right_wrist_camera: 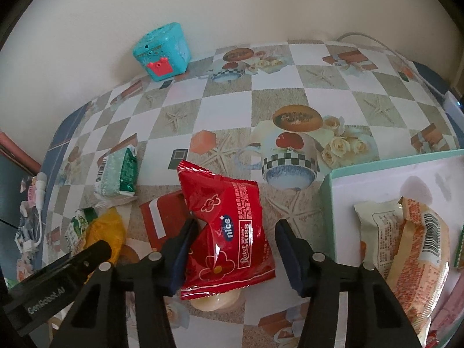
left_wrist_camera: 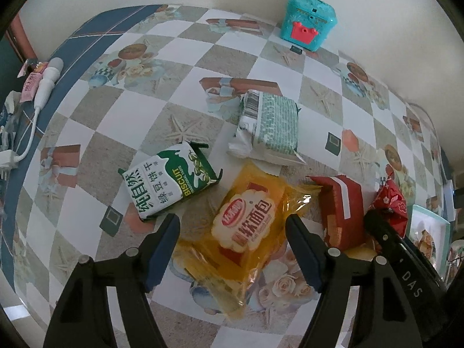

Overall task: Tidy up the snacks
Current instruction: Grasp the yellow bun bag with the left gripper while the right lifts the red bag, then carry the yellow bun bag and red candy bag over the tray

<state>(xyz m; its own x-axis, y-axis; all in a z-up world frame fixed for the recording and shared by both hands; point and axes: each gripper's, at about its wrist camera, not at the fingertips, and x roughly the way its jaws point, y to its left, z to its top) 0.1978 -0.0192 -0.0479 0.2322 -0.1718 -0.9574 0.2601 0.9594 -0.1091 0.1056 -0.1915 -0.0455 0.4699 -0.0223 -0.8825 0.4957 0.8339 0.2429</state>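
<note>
Right wrist footage showed the only evidence of progress: a pale tray with a teal rim (right_wrist_camera: 329,191) sat at the right side of the table, and at least two wrapped snacks already lay in it, a cream packet (right_wrist_camera: 377,232) and an orange-speckled packet (right_wrist_camera: 420,261) overlapping it. More wrappers peeked in at the frame edge, too cropped to name. So the sorting looked partly done, with most of it left.

Five snacks were on the checked tablecloth (right_wrist_camera: 226,101) outside the tray. The right gripper (right_wrist_camera: 235,232) stood wide open around a red "nice" packet (right_wrist_camera: 229,232), one finger touching its left edge, the other apart from it; nothing was clamped. That packet lay just beside the tray and was probably next to go in. The left gripper (left_wrist_camera: 233,226) was likewise spread open over a yellow bread packet (left_wrist_camera: 243,232), straddling it without pinching.

Left wrist footage gave what the other barely caught: a green-and-white biscuit pack (left_wrist_camera: 171,179) near the yellow one, a green-patterned packet (left_wrist_camera: 269,127) farther back, and a dark red packet with a white stripe (left_wrist_camera: 342,211) between the yellow and the red one. It showed only a sliver of the tray, so its contents could not be judged from there. Both views held a teal toy box (left_wrist_camera: 308,20) by the wall
</note>
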